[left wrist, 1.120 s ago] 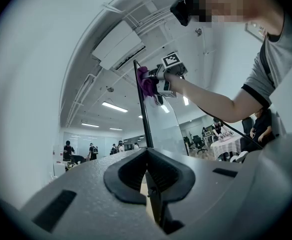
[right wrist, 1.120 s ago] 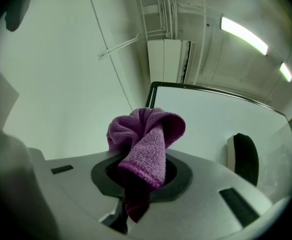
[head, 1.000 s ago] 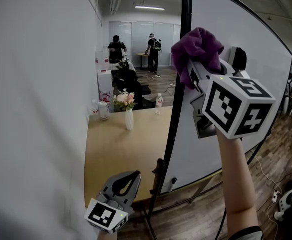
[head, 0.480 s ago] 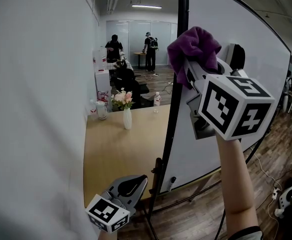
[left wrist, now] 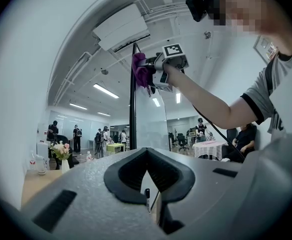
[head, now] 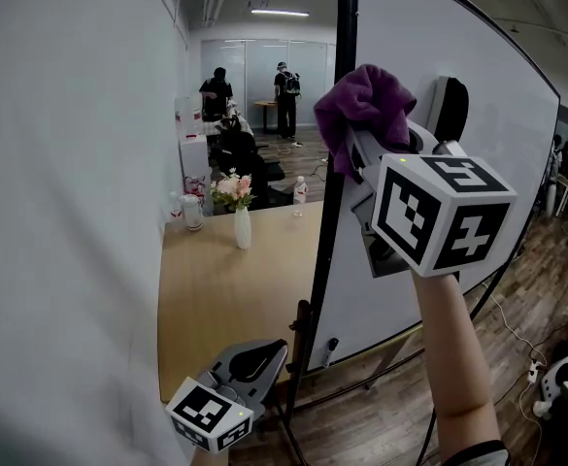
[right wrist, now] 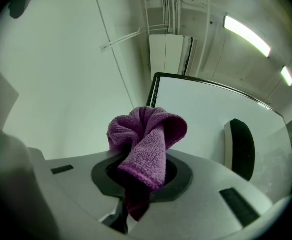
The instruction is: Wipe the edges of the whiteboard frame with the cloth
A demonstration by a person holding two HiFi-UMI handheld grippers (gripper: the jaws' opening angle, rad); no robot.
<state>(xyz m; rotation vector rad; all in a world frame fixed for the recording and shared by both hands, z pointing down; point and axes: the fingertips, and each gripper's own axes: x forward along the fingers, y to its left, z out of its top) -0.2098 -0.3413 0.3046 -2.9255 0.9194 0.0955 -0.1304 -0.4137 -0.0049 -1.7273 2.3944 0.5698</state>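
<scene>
The cloth (right wrist: pixel 148 139), a bunched purple rag, sat pinched between the fingers of the right gripper (right wrist: pixel 138 184), its loose fold bulging out past the fingertips. In the head view and the left gripper view that fold lay against the black upright edge of the whiteboard frame (head: pixel 334 192), high on the edge, and looked to be touching it. The wipe seemed to be under way on this one side. Nothing on the frame showed which stretch was already clean, so I could not tell how much was done. The lower part of the upright, below the fingertips, and the other sides probably remained.

The right fingers were closed tight on the rag, gripping its lower end. Just beyond them to the right, a black eraser (head: pixel 449 110) clung to the white board.

The left gripper (head: pixel 250 357) hung low, well below the right one, its fingers together with nothing between them and touching nothing. Past its fingertips stood the foot of the frame, with a marker (head: pixel 330 350) on the ledge. Farther off to the left were a wooden table (head: pixel 225 299) and a vase of flowers (head: pixel 242 223).
</scene>
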